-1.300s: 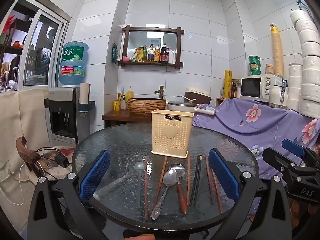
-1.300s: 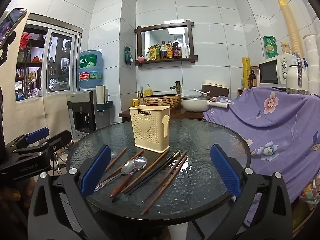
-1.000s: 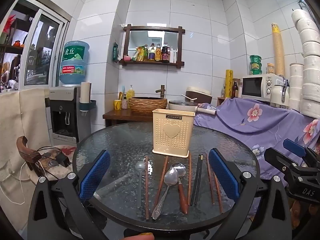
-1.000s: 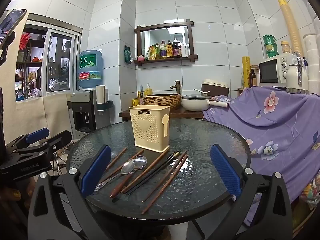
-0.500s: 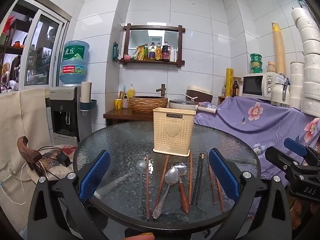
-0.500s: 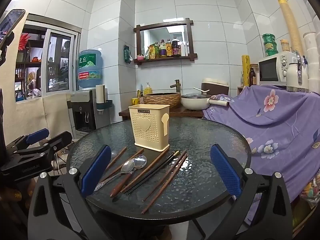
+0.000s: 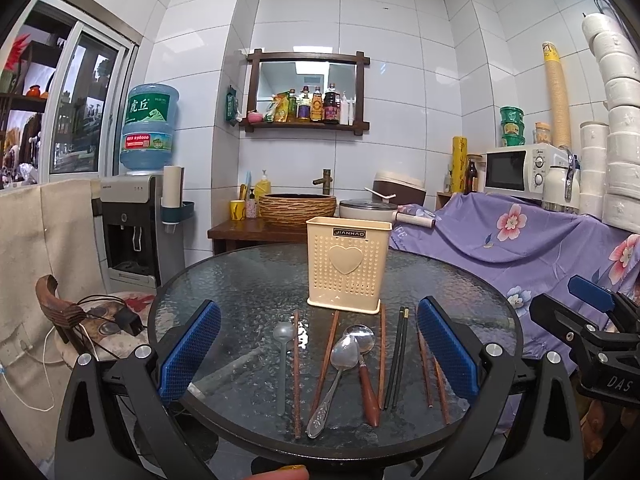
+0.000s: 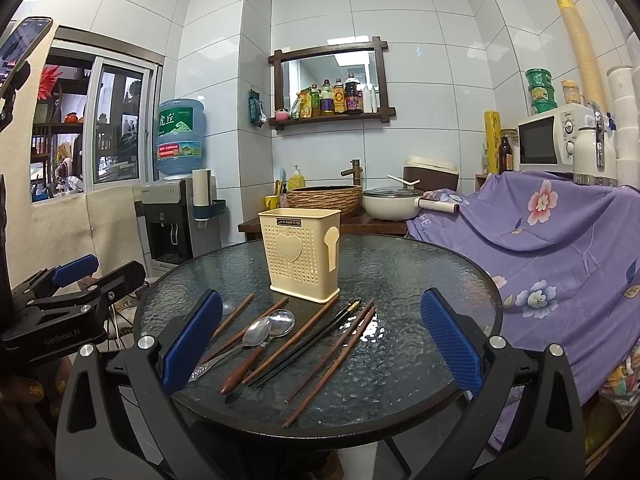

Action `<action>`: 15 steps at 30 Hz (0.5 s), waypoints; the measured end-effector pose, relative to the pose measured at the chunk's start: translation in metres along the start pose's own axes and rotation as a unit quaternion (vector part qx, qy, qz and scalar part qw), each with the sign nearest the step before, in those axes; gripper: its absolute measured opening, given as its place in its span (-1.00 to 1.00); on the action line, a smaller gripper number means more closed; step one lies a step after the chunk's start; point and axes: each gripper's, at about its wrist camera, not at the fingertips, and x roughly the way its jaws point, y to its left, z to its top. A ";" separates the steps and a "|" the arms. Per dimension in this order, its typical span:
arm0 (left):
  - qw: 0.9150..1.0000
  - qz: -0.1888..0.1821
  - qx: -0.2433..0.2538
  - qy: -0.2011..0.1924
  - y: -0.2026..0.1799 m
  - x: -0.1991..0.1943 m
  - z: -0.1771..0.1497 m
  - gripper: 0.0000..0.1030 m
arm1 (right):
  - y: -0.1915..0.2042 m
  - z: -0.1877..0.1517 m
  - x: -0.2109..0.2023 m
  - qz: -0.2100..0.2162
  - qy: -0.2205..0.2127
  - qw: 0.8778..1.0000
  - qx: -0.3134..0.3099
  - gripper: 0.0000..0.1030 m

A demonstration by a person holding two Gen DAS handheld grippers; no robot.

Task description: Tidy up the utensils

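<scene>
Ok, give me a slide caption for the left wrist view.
Open left gripper faces spoons and chopsticks laid before a cream holder on the glass table.

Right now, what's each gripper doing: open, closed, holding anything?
Left gripper: open, holding nothing, above the utensils on the table.
Right gripper: open, holding nothing.

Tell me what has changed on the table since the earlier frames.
Nothing visibly changed. Both grippers, left and right, stay open above the table edge, holding nothing. The spoons, chopsticks and holder lie as before.
</scene>
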 end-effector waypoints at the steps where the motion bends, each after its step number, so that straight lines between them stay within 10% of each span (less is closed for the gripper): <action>1: 1.000 0.000 0.000 0.000 0.000 0.000 0.000 0.88 | 0.000 0.000 0.000 0.000 0.000 1.000 0.000 0.91; 15: 1.000 0.000 -0.001 0.001 0.001 0.000 0.001 0.88 | 0.001 0.000 0.000 0.001 0.002 1.000 0.000 0.91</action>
